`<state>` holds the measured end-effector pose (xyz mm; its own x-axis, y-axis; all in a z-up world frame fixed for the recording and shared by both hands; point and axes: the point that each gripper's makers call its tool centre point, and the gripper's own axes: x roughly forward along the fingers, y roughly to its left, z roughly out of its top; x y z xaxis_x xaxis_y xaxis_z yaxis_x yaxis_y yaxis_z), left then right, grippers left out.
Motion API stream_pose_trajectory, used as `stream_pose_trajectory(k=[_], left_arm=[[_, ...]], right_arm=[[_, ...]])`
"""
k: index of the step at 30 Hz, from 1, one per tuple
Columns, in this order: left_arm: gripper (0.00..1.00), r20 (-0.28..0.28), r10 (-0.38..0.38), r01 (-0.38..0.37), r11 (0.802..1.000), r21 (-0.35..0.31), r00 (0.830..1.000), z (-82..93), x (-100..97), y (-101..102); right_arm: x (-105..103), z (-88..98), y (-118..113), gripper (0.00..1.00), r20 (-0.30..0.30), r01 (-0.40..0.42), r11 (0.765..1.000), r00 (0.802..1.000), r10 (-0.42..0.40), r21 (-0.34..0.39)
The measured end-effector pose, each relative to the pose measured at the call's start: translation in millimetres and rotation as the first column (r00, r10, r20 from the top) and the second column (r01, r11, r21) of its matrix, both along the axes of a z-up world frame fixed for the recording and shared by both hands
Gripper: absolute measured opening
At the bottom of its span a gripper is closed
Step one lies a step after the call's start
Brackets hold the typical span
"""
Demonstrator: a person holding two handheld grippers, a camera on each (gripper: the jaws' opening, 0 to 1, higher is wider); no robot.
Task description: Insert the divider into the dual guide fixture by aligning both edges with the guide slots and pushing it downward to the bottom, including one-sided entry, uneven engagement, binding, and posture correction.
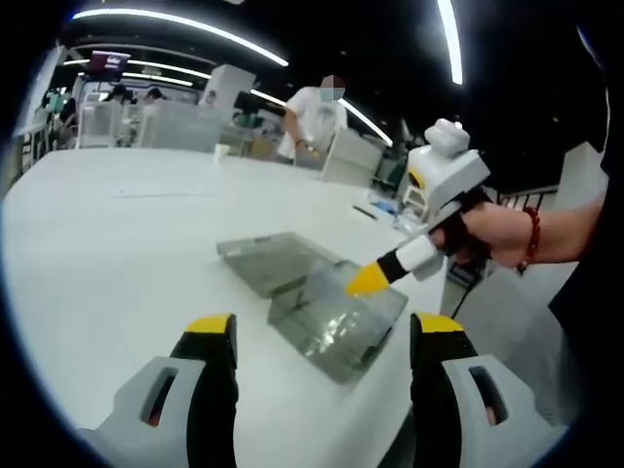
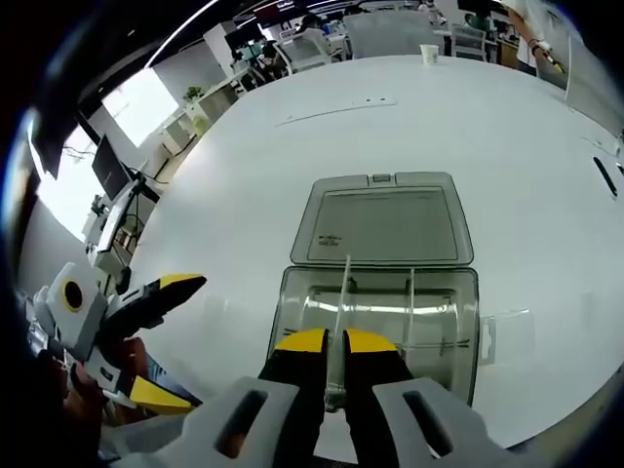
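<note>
Clenched on the divider (image 2: 340, 322), right gripper (image 2: 335, 343) holds it upright inside the fixture (image 2: 444, 322) near the desk (image 2: 244, 195) edge; seating remains. Left gripper (image 1: 322, 336) hangs released.

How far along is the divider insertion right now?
Done: the clear box sits open, lid laid flat behind it. In hand: the right gripper pinches the clear divider upright over the box. Left gripper is open, clear of it. Left: seating both edges and pushing down.
</note>
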<state>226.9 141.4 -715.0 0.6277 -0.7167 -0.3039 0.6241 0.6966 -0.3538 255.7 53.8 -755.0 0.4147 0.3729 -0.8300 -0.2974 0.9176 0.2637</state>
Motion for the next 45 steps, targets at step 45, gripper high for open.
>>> stream_pose_trajectory(k=[45], left_arm=[[0.7,-0.002,0.0,0.0,1.0,0.005,1.0,-1.4,0.1,-1]], right_arm=[[-6,-10.7,7,0.0,0.042,-0.067,0.996,0.997,0.07,-0.051]])
